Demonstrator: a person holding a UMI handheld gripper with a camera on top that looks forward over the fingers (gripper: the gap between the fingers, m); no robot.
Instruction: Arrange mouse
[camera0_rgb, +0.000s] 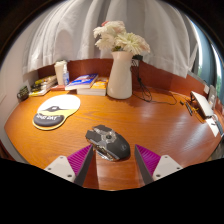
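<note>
1. Furthest left on the round wooden table (150, 115) are some small items and a stack of books (80, 83) by the curtain, too small to make out in detail.
2. Nearer the gripper and still to the left lies the mouse pad (55, 111), a rounded mat with a pale upper part and a dark lower part. It sits well apart from the mouse, with bare wood between them.
3. The left finger's purple pad (74, 160) shows low in the view, angled inward toward the mouse.
4. The mouse (108, 141) rests on the table just ahead of the fingers and about midway between them, dark grey, turned somewhat askew.
5. Behind it, at the table's centre, stands a white vase (120, 75) of pale flowers.
6. The gripper (111, 162) is spread wide and grasps nothing; a gap shows on each side of the mouse.
7. The step in hand looks like the approach to the grasp. To do it well, the fingers should advance level until they straddle the mouse's flanks, then close evenly so it does not twist.
8. The gripper is held low, pointing forward and slightly down across the table.
9. At the far right edge sits a pale box-like object (203, 104), unclear.
</note>
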